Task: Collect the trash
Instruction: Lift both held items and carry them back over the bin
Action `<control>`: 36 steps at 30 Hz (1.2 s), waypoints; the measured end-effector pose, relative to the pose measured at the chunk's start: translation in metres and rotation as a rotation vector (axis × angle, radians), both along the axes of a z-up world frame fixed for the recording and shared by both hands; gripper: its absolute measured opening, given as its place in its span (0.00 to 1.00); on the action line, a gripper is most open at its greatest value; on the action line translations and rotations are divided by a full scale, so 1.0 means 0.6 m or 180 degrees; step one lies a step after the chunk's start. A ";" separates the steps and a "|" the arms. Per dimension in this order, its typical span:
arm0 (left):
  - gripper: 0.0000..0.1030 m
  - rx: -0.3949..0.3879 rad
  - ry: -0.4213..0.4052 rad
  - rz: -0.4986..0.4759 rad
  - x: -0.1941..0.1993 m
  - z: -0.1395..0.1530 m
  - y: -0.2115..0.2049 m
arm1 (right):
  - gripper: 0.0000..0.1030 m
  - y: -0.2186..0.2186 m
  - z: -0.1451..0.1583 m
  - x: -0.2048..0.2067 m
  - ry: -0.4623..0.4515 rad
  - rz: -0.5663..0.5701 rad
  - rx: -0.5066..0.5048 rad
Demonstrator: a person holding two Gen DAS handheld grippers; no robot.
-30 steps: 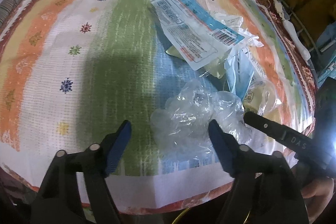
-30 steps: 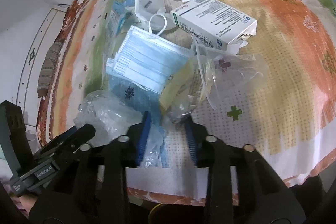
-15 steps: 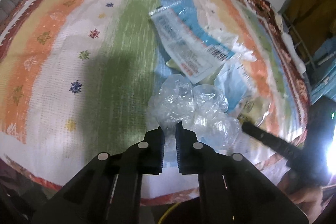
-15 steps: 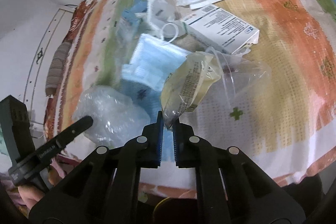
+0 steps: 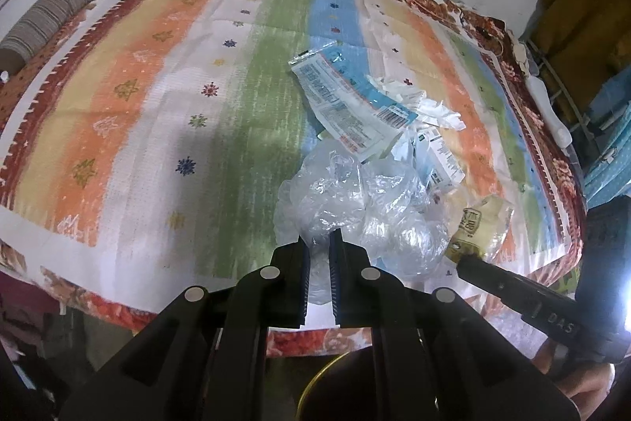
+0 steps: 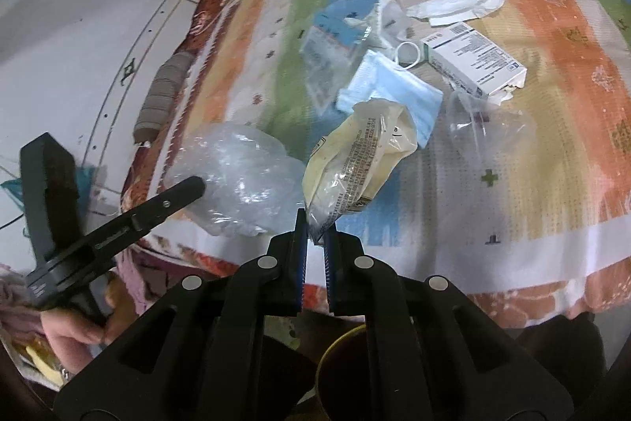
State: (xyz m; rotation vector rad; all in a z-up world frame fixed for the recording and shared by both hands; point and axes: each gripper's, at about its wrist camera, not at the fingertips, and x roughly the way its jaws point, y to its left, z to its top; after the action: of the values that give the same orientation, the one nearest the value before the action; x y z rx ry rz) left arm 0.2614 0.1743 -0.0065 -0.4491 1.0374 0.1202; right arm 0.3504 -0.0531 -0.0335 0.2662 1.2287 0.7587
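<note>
My left gripper (image 5: 318, 243) is shut on a crumpled clear plastic bag (image 5: 355, 200), which hangs lifted above the striped cloth (image 5: 157, 105). From the right wrist view the same clear bag (image 6: 240, 176) shows at the left, with the left gripper's finger (image 6: 177, 196) against it. My right gripper (image 6: 315, 229) is shut on the corner of a yellowish printed wrapper (image 6: 359, 160), held up off the cloth. That wrapper (image 5: 479, 223) also appears at the right of the left wrist view. More trash stays on the cloth: a blue face mask (image 6: 394, 89), a white box (image 6: 473, 62) and a blue-white packet (image 5: 347, 101).
White tissue (image 6: 461, 2) and a clear plastic piece (image 6: 485, 117) lie on the striped cloth (image 6: 552, 164). A striped grey roll (image 5: 43, 14) sits at the far left edge. A round yellow-rimmed container (image 6: 339, 362) is below the grippers. A shelf with blue items (image 5: 607, 129) stands right.
Both grippers closed, the left on the clear bag and the right on the yellowish wrapper, and both rose, lifting the two pieces off the cloth.
</note>
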 end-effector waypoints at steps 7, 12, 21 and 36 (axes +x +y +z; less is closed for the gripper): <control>0.08 0.0069 -0.0046 0.0001 -0.016 0.015 -0.017 | 0.07 -0.012 0.052 -0.035 -0.0510 0.0188 -0.0208; 0.07 0.0169 -0.0115 -0.0024 -0.034 0.034 -0.031 | 0.07 -0.038 0.069 -0.068 -0.0695 0.0293 -0.0274; 0.07 0.0190 -0.0266 -0.0063 -0.090 0.062 -0.068 | 0.07 -0.070 0.097 -0.126 -0.1156 0.0428 -0.0464; 0.07 0.0528 -0.0497 -0.0129 -0.202 0.086 -0.137 | 0.07 -0.127 0.087 -0.224 -0.1391 0.0519 -0.0600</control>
State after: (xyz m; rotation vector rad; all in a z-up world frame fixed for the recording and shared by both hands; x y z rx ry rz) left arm 0.1401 0.0921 0.0452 -0.2820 0.8748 0.1319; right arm 0.2163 -0.1291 0.0187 -0.1524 0.9030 0.7849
